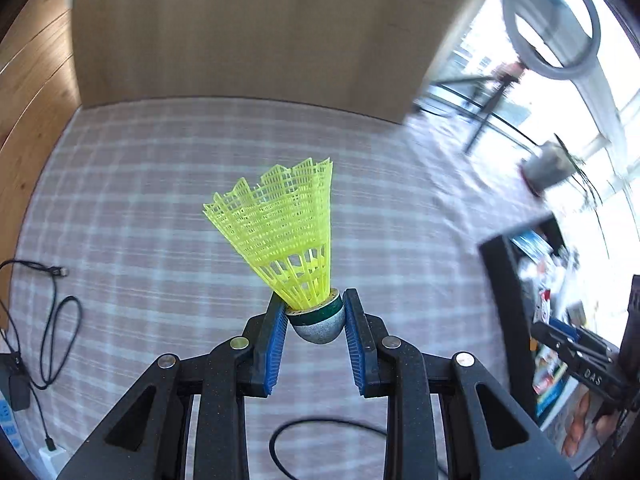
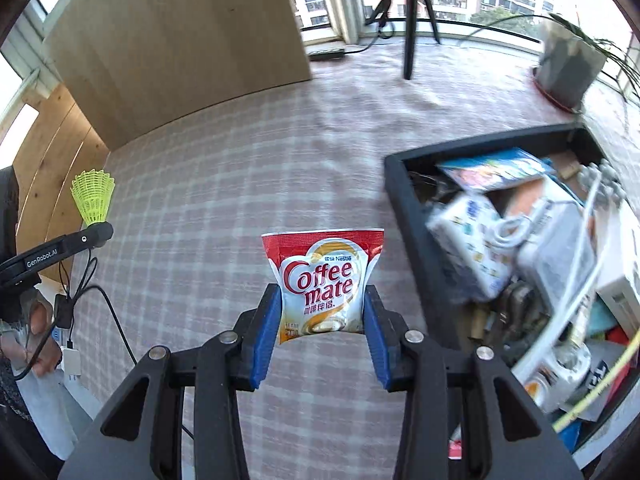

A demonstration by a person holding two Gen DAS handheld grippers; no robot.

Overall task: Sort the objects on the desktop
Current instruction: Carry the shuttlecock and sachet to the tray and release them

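We've got the left gripper (image 1: 316,320) with its blue fingers (image 1: 276,344) clamped on the grey cork of the yellow shuttlecock (image 1: 280,232), held up over the checked worktop (image 1: 140,208). The right gripper (image 2: 322,320) pinches a Coffee mate sachet (image 2: 324,280) by its sides, just left of the black tray (image 2: 408,216) stuffed with clutter.

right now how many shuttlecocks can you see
1. The yellow shuttlecock is held by its cork base in the left gripper, above the checked cloth. More could be buried in the cluttered black bin.
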